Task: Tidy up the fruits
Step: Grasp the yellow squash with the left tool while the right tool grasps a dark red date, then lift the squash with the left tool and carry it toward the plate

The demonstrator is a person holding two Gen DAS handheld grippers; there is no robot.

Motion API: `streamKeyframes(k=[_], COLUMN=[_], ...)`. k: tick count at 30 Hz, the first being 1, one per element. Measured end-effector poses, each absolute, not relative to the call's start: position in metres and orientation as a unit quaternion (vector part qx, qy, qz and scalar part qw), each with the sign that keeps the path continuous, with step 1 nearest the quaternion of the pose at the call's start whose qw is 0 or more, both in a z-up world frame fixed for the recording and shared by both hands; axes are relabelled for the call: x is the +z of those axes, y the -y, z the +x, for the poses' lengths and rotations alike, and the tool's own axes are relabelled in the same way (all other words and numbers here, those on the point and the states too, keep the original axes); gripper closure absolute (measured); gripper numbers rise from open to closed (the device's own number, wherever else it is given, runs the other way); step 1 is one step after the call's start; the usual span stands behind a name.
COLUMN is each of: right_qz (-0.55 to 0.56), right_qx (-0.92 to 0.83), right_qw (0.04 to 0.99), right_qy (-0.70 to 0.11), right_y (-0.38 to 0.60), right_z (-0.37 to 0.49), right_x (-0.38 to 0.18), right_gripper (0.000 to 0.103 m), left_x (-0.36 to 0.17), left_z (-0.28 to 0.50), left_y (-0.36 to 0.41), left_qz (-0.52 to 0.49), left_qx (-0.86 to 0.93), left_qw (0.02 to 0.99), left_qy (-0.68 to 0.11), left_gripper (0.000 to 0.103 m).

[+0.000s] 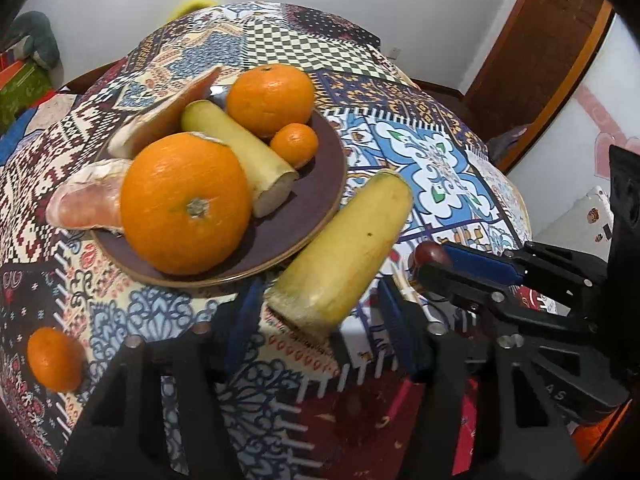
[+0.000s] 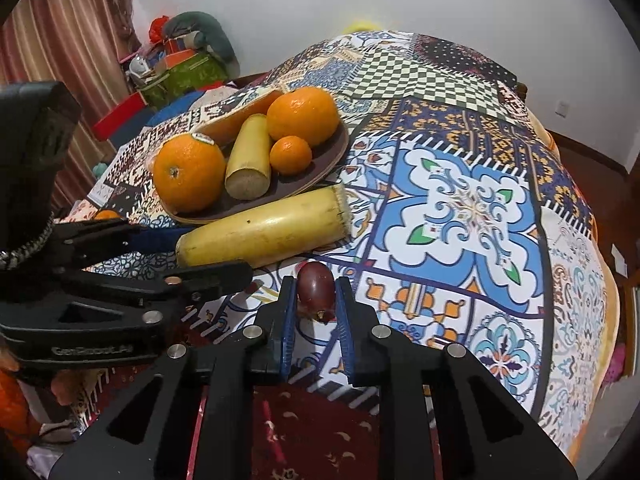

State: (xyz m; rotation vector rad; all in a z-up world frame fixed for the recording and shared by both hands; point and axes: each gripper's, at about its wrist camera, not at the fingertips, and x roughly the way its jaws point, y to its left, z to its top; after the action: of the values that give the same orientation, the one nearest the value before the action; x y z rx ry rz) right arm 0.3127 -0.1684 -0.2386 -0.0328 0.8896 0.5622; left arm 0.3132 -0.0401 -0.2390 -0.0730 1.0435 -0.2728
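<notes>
Patchwork tablecloth (image 2: 472,200): work surface. Plate (image 1: 320,184): collection point, holding oranges and one cane piece. Yellow cane piece (image 1: 340,248): clamped in left gripper (image 1: 316,312), hovering at plate rim, apparently for placing; contact with the rim unclear. Dark red fruit (image 2: 316,288): pinched in right gripper (image 2: 316,300), awaiting its turn; kind unidentifiable.

A white wall (image 2: 460,4) rises behind the desk (image 2: 472,200), which is draped in a patchwork cloth of blue, red and checkered panels. Striped curtains (image 2: 60,28) hang at the left. Beside them sits a heap of boxes and cloth bundles (image 2: 188,56). A brown wooden door frame (image 1: 536,60) stands at the right, above dark flooring (image 2: 592,160).
</notes>
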Motion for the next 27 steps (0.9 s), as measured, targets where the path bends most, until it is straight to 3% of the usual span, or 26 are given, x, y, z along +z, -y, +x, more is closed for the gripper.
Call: streamKeyframes(k=[12, 23, 27], right_qz=[-0.005, 0.0, 0.009], right_qx=[0.25, 0.247, 0.247], right_qw=[0.873, 0.884, 0.886], right_qy=[-0.419, -0.397, -0.394], right_y=[0.189, 0.202, 0.205], right_z=[0.299, 0.279, 0.278], right_x=[-0.228, -0.208, -0.205], right_gripper=[0.086, 0.085, 0.085], left_x=[-0.221, -0.216, -0.207], left_z=[0.288, 0.26, 0.264], left_y=[0.059, 0.079, 0.075], left_qz=[-0.025, 0.006, 0.006], left_qx=[-0.174, -0.164, -0.153], left_qw=[0.857, 0.85, 0.855], left_qy=[-0.485, -0.501, -0.495], left_gripper=[0.066, 0.066, 0.06])
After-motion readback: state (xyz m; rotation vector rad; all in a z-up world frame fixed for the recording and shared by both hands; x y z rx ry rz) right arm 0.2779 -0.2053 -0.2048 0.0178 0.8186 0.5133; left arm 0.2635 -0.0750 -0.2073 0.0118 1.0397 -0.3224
